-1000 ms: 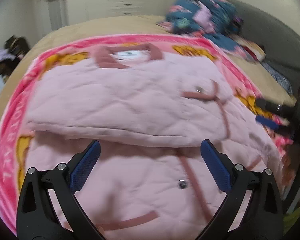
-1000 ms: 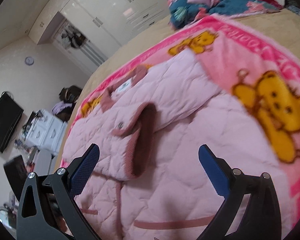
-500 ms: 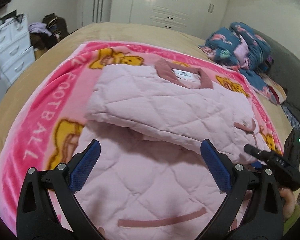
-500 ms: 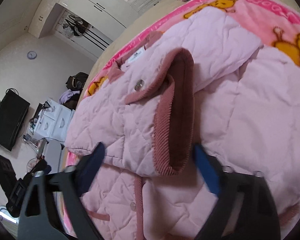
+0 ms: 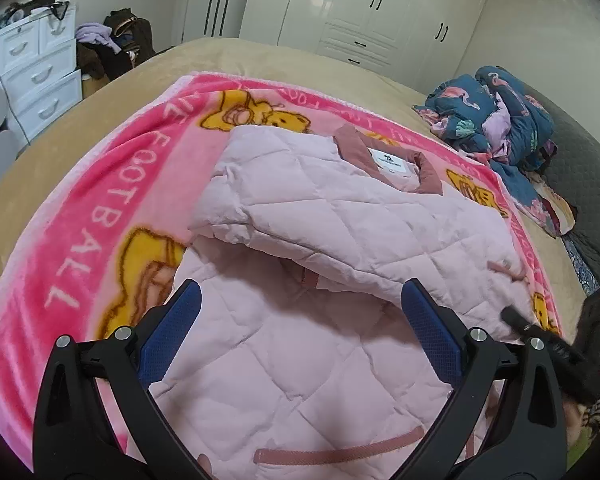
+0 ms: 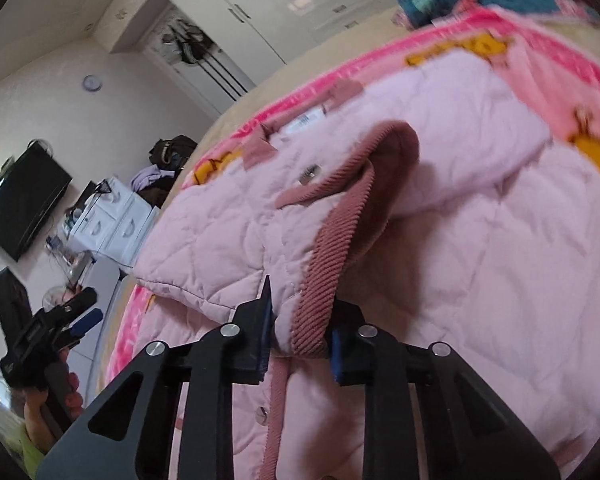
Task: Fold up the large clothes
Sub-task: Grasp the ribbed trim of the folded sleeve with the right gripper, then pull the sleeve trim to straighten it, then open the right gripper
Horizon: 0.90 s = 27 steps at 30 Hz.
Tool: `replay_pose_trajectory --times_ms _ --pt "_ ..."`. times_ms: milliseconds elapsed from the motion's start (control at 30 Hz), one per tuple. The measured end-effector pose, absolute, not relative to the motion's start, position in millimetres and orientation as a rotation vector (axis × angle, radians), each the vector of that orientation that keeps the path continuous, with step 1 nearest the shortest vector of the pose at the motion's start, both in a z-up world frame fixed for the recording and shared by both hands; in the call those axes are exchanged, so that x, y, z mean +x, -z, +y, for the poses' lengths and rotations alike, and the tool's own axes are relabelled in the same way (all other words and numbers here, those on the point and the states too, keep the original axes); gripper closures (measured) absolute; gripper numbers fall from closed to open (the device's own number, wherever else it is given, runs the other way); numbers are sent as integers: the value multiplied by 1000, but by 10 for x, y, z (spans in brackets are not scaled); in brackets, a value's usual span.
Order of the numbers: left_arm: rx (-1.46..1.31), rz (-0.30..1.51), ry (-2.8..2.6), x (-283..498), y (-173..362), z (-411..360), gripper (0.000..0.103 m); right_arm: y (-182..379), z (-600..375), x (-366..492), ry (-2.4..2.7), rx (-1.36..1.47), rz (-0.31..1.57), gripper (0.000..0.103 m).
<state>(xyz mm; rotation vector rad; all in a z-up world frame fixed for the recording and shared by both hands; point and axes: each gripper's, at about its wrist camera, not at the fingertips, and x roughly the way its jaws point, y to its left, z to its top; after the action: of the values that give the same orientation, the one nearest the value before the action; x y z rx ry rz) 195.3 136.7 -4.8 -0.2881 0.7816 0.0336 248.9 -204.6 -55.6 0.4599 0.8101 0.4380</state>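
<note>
A pale pink quilted jacket [image 5: 340, 216] lies on a pink bear-print blanket [image 5: 100, 208], one sleeve folded across its chest. The folded sleeve ends in a dusky-pink ribbed cuff [image 6: 340, 248]. My right gripper [image 6: 300, 320] is closing on the near edge of that cuff, and its blue pads press the fabric from both sides. My left gripper [image 5: 300, 320] hangs open above the jacket's lower body with nothing between its fingers. In the right wrist view the left gripper [image 6: 84, 312] shows small at the left edge, held by a hand.
The blanket covers a tan bed [image 5: 40, 140]. A heap of dark blue patterned clothes [image 5: 496, 120] lies at the far right of the bed. White drawers [image 5: 32, 68] stand left of the bed, white wardrobes [image 5: 380, 12] behind it, and a black screen [image 6: 20, 204] hangs on the wall.
My right gripper moved in on the sleeve cuff and went from wide open to pinching it. The left gripper swung towards the jacket's left side, still open.
</note>
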Motion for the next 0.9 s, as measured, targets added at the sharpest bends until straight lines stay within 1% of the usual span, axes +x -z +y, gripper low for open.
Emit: replay_pose_trajectory --times_ms 100,233,400,533,900 --pt "-305 782 -35 1970 70 1406 9 286 -2020 2601 -461 380 765 83" --pt "-313 782 -38 2024 74 1433 9 -209 -1993 2840 -462 206 660 84" --pt "-321 770 -35 2188 1 1403 9 -491 -2073 3272 -443 105 594 84" --pt "-276 769 -18 2422 -79 1280 9 -446 -2139 3485 -419 68 602 84" --pt "-205 819 31 2950 -29 1008 9 105 -2329 3544 -362 112 719 83"
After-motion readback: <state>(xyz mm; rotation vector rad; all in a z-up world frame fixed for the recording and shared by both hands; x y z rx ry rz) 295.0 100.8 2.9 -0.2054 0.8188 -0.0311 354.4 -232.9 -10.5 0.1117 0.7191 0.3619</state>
